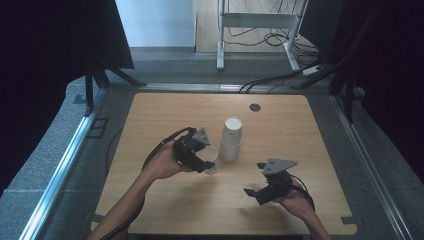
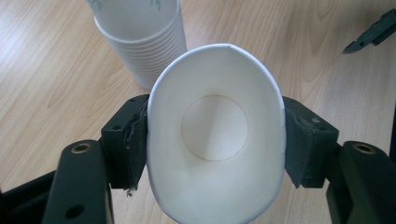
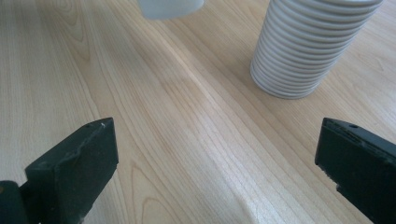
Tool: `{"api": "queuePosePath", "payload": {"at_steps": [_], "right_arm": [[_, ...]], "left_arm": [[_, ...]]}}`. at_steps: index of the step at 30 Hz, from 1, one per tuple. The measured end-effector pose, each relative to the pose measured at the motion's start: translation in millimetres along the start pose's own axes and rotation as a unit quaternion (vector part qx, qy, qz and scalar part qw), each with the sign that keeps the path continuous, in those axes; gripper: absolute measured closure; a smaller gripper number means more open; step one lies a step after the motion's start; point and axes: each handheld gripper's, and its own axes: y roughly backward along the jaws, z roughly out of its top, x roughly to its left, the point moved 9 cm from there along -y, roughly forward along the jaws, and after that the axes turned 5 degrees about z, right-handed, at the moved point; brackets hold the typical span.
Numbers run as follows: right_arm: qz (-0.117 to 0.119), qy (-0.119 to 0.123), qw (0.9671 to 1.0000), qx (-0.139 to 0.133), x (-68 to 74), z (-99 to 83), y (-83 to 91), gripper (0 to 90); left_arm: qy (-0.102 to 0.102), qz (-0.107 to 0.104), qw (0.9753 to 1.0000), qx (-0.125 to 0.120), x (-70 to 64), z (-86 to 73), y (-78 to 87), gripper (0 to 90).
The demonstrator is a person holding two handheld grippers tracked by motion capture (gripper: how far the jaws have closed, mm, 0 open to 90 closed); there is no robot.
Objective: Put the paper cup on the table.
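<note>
Paper cup [image 2: 215, 140] is squeezed oval by left gripper [image 1: 202, 161] at frame centre, beside cup stack [image 1: 231, 140]; right gripper [image 1: 257, 187] is held wide, lower right.

The high view looks forward and down from above the person's side onto the whole table [image 1: 165, 110], with floor and a frame beyond its far edge; both forearms enter from the bottom. The left gripper view sits close behind the left gripper [image 2: 215, 140], looking along its jaws and down into a cup [image 2: 215, 154] squeezed between them, the stack [image 2: 142, 39] just beyond and the other gripper's tip at upper right. The right gripper view rides low on the right gripper [image 3: 215, 154], facing across bare wood between its wide-apart jaws toward the stack [image 3: 308, 46]. All three views share the stack [image 1: 231, 140] and the tabletop around it.
</note>
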Motion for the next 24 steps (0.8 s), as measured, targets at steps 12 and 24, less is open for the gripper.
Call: {"api": "queuePosePath", "payload": {"at_steps": [12, 24], "right_arm": [[-0.016, -0.009, 0.9998, 0.005, -4.1, -10.4, 2.0, 0.0], [-0.021, -0.028, 0.9993, 0.006, -4.0, -18.4, -0.9, 0.0]], "left_arm": [[0.013, 0.027, 0.9990, 0.033, 17.2, -9.8, -1.2, 32.2], [0.038, 0.054, 0.9955, 0.068, 40.2, -20.9, -9.5, 32.2]]}}
